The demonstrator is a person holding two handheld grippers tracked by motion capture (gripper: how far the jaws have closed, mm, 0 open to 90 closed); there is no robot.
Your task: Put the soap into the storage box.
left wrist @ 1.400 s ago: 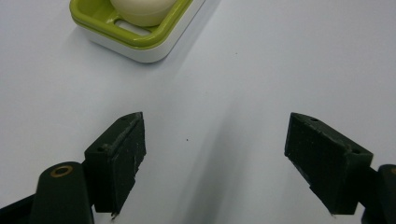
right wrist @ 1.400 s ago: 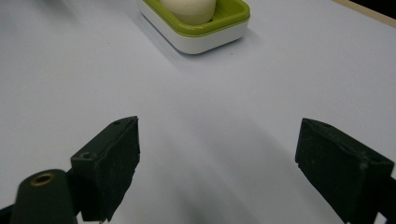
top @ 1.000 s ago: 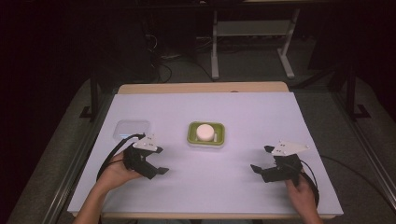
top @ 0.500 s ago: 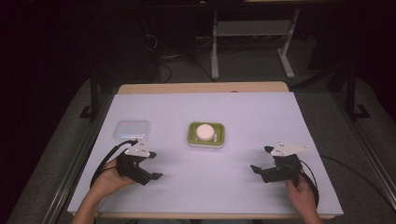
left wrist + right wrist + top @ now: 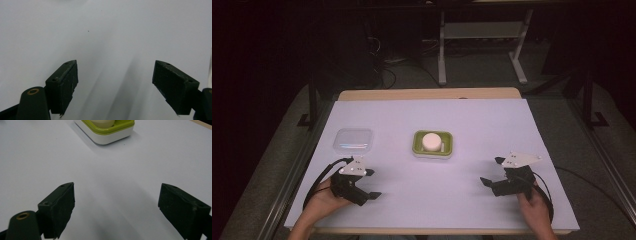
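Dish (image 5: 433, 145), green-rimmed with a pale round lump inside, mid-tabletop (image 5: 472, 120), ahead of both grippers. Lid (image 5: 354, 139), clear and squarish, just ahead of left gripper (image 5: 370, 184); dish farther off, forward and inward from right gripper (image 5: 492, 170). Both sets of jaws wide apart, empty, low over bare white surface. Count: one dish, one lid, two grippers.

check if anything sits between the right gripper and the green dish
Nothing visible does. The right gripper, jaws open, faces the green dish across bare white table.
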